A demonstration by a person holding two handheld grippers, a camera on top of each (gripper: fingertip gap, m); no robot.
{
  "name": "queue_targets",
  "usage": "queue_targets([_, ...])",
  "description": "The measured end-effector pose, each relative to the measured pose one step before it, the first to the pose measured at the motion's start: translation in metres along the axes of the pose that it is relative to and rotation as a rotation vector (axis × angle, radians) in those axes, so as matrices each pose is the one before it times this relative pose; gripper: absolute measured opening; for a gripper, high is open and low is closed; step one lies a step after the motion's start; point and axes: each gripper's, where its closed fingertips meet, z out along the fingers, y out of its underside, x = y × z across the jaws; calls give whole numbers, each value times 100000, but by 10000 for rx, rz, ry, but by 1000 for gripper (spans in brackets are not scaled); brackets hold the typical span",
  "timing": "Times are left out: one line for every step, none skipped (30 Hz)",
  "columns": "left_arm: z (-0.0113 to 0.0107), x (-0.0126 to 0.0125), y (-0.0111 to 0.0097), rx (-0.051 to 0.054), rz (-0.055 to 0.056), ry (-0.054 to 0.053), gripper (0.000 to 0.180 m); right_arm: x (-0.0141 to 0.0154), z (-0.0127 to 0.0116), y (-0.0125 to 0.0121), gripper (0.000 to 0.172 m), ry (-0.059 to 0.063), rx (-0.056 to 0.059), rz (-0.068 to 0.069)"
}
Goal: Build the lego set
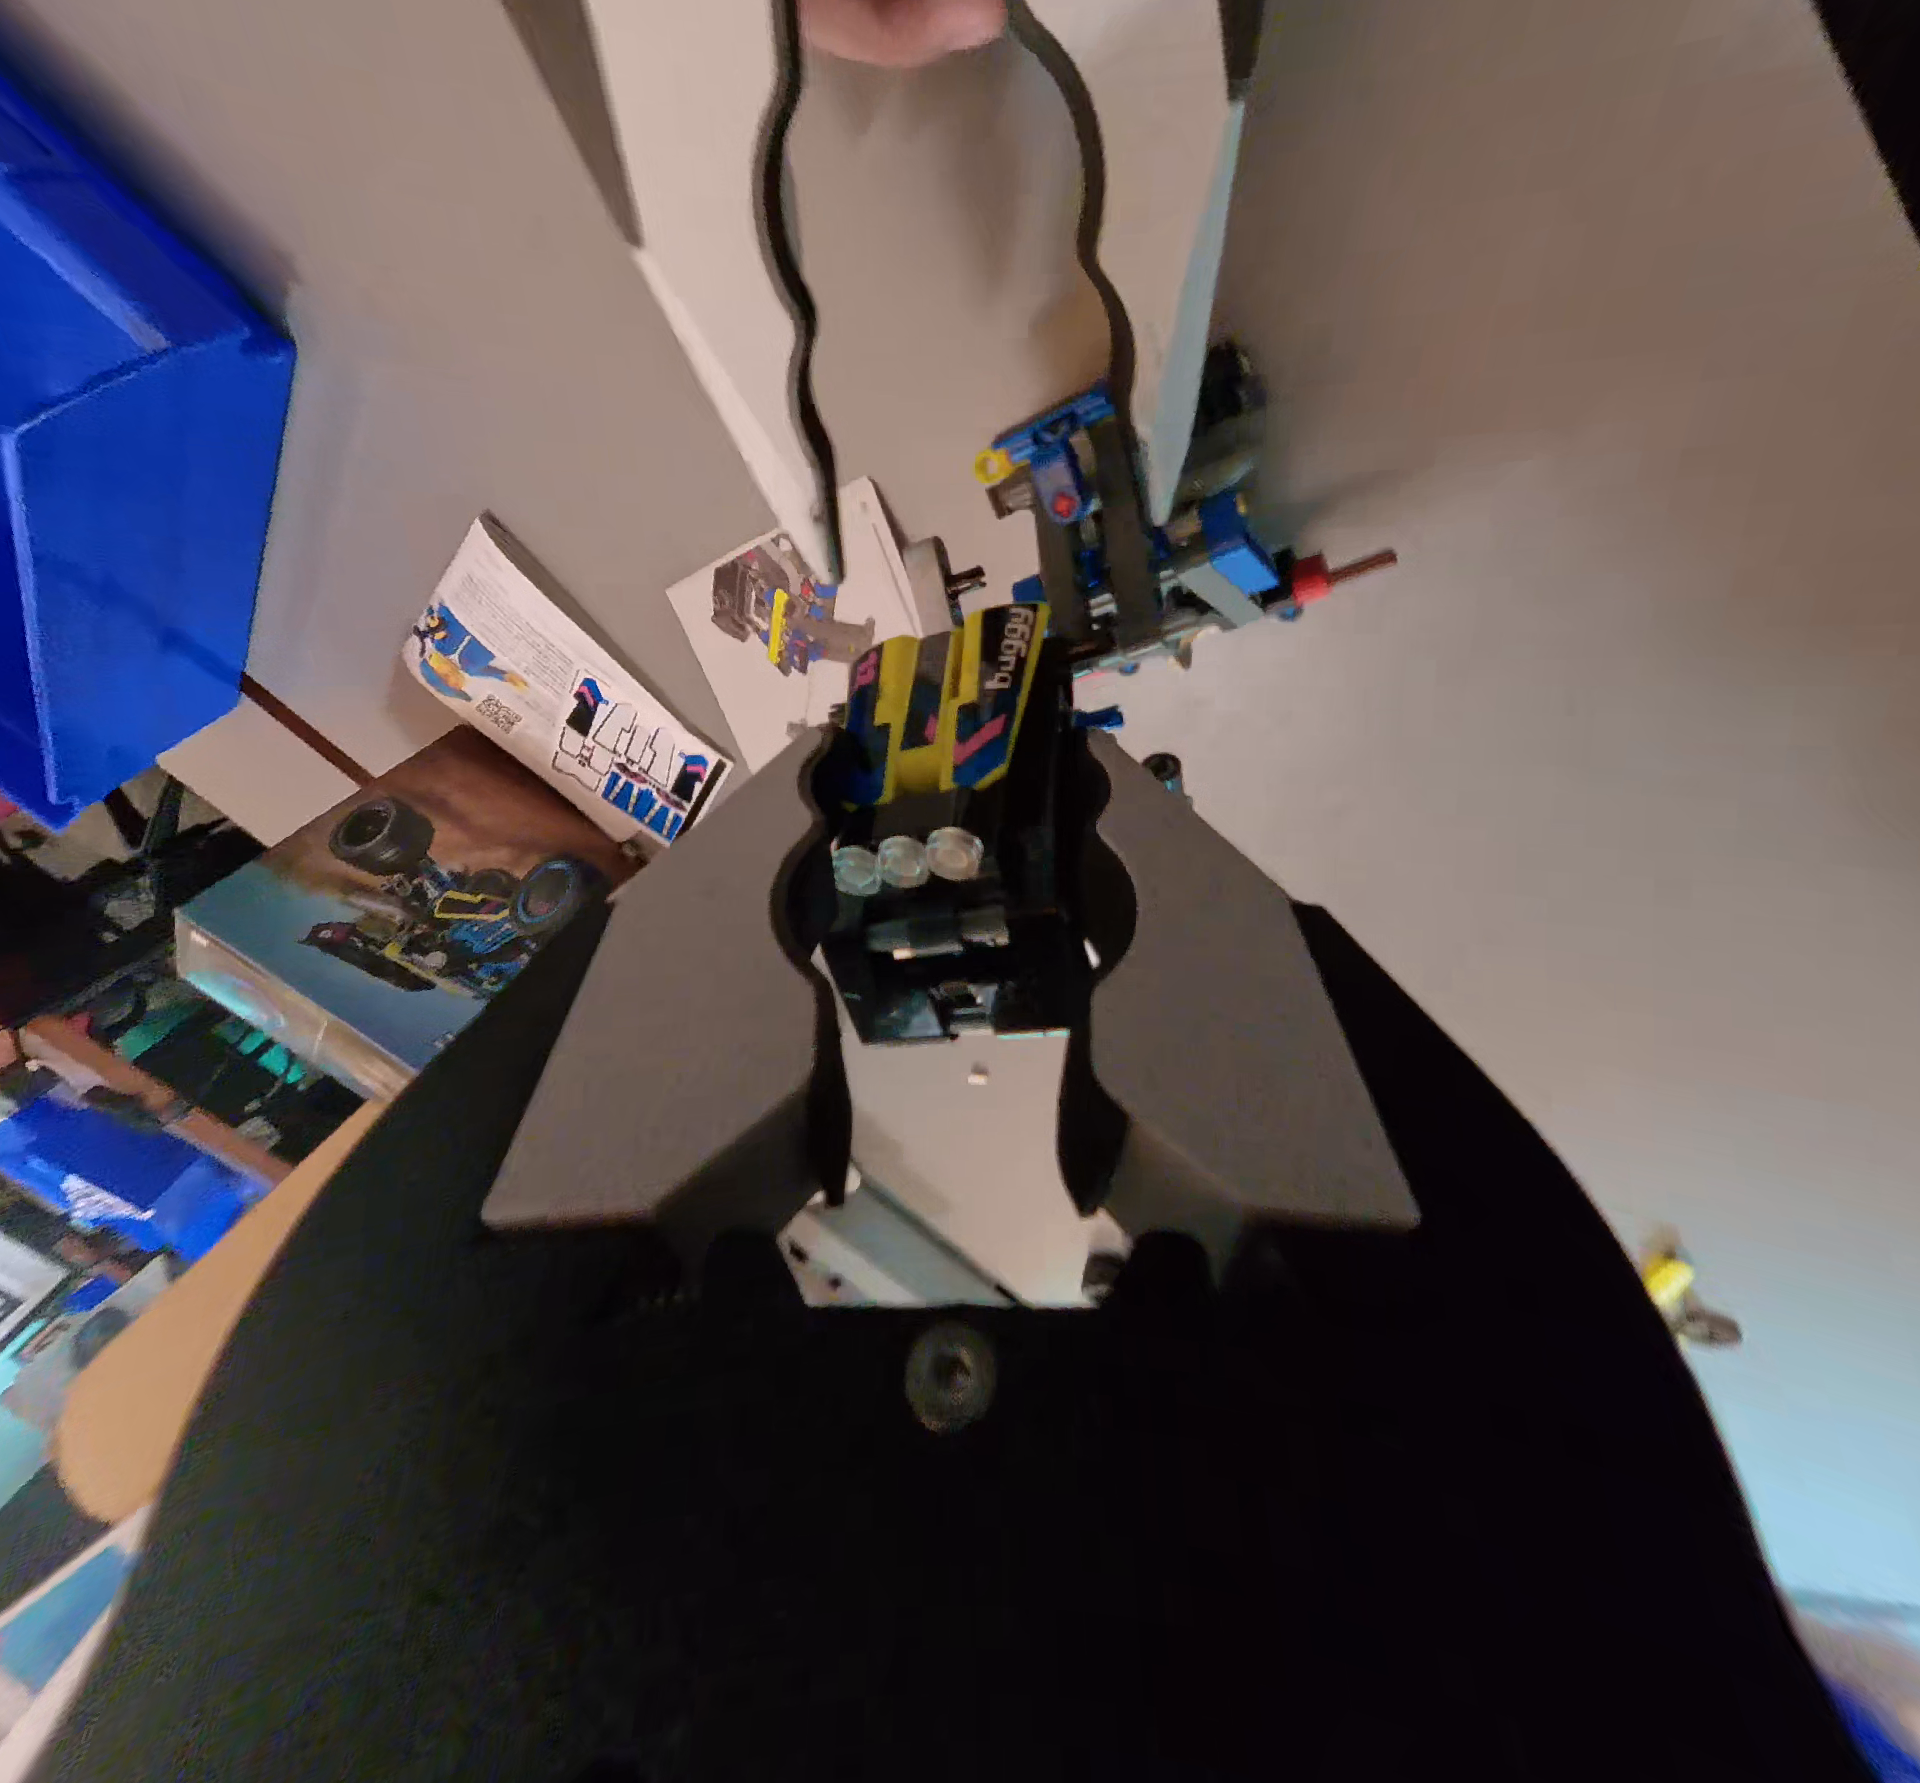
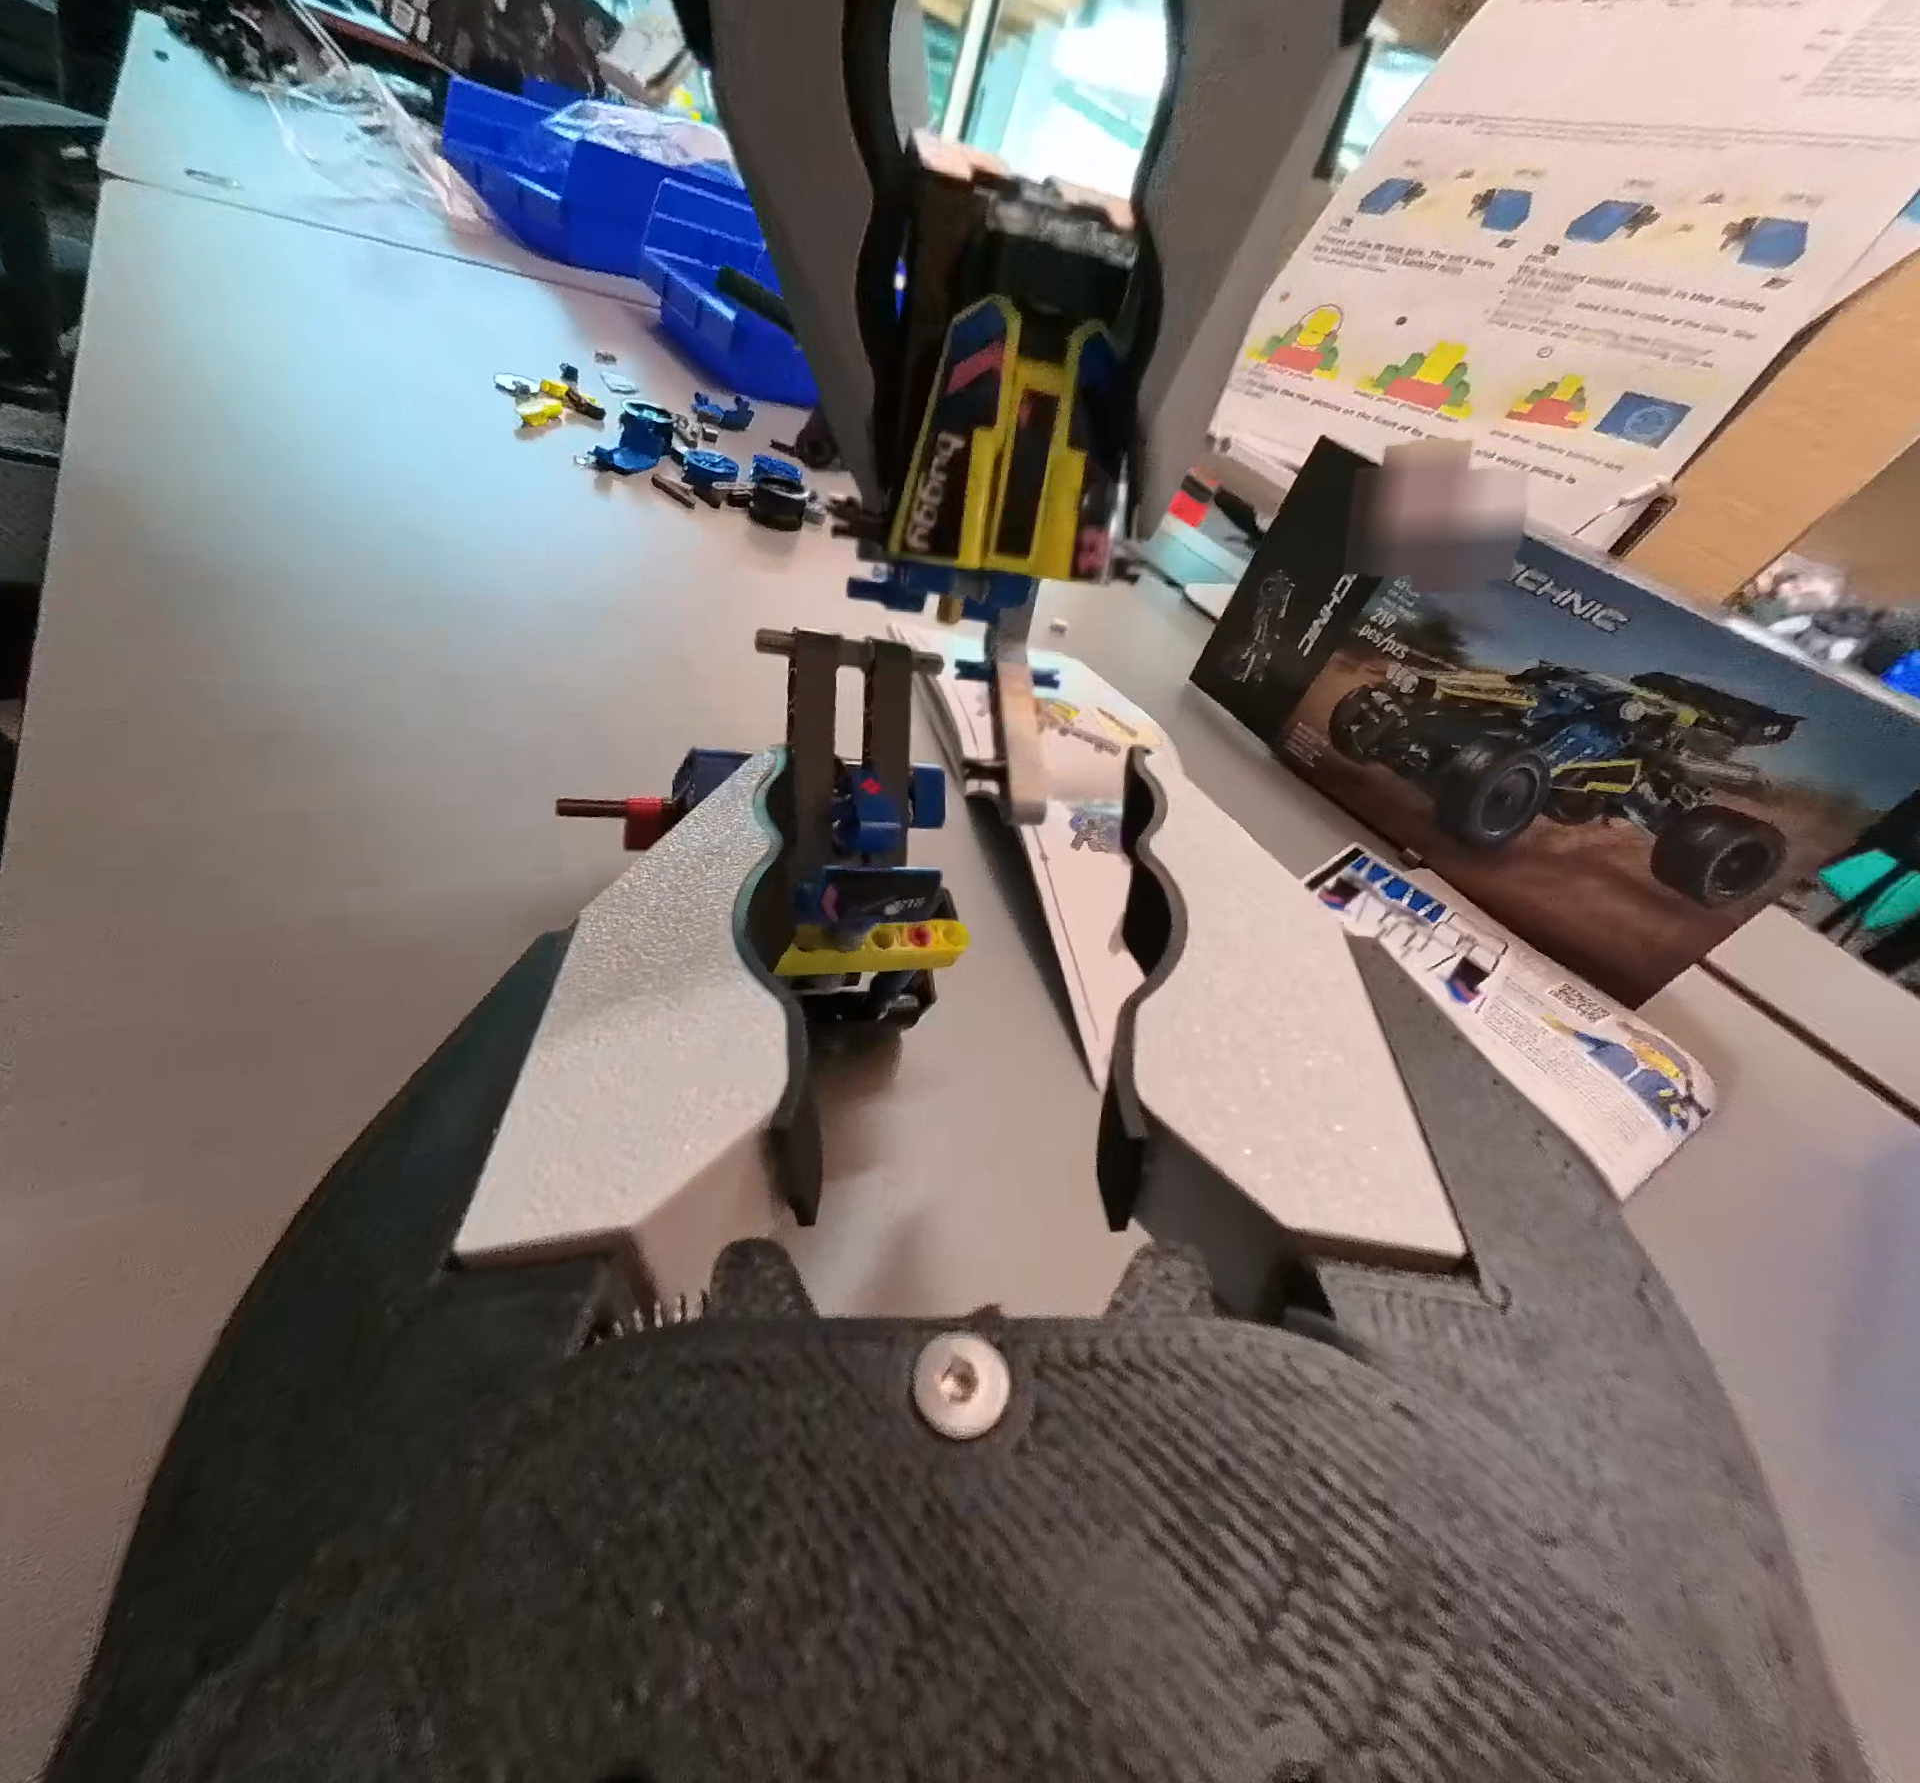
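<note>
Over a grey table [image 2: 260,798], the left gripper [image 1: 951,798] clamps a black-yellow-blue brick car body [image 1: 940,725]; the right gripper [image 2: 951,798] stands apart.

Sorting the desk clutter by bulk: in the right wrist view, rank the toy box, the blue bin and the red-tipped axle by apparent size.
1. Toy box, though nearness to the camera flatters it.
2. Blue bin, farther off, partly hidden.
3. Red-tipped axle, clearly smallest.

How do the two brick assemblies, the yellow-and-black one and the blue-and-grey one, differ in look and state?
The yellow-and-black brick assembly is lifted off the table, clamped between the fingers of the left tool; the blue-and-grey brick assembly stands on the table between the fingers of the open right tool, with a clear gap on its right. The first has stickered yellow panels; the second has two upright grey beams. Both are unfinished toy-brick builds.
</note>
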Motion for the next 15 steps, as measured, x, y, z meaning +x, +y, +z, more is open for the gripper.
queue_targets([162, 70, -37, -309, 177, 55, 39, 60, -47, -287, 61, 47, 236, -135])
queue_targets([207, 50, -20, -286, 83, 50, 39, -44, 4, -134, 62, -29, 128, -87])
queue_targets([212, 124, -8, -262, -4, 109, 39, -170, 97, 107, 61, -148, -67, -63])
queue_targets([135, 118, -68, -177, -66, 115, 39, -331, 133, 254, 61, -282, -169, -52])
queue_targets([52, 55, -119, -93, -129, 79, 39, -280, 127, 274, 60, -270, -170, -83])
queue_targets([-17, 60, -148, -44, -177, 105, 39, -51, 122, 243, 59, -127, -122, -105])
queue_targets([-47, 25, -154, 6, -195, 114, 39, 88, 78, 76, 59, -53, -15, -27])
queue_targets([-34, -91, -156, 33, -220, 63, 39, 93, 35, -101, 57, -80, 106, 71])
queue_targets([-31, -154, -145, 45, -246, 59, 39, -14, 45, -102, 55, -180, 95, 145])
queue_targets([-50, -158, -97, 51, -221, 85, 39, -34, 66, -28, 54, -200, 26, 195])
queue_targets([-97, -193, -123, 91, -145, 58, 39, 41, 22, -61, 54, -122, 53, 166])
queue_targets([-140, -218, -201, 159, -97, 15, 39, 48, -5, -61, 53, -76, 49, 133])
queue_targets([-136, -105, -252, 196, -104, 63, 39, -34, -25, -64, 48, -101, 50, 98])
queue_targets([-114, 87, -254, 183, -93, 160, 39, -27, -49, -47, 45, -60, 44, 50])
queue_targets([-58, 15, -94, 86, 1, 83, 39, 29, -42, -50, 45, 11, 38, 8])
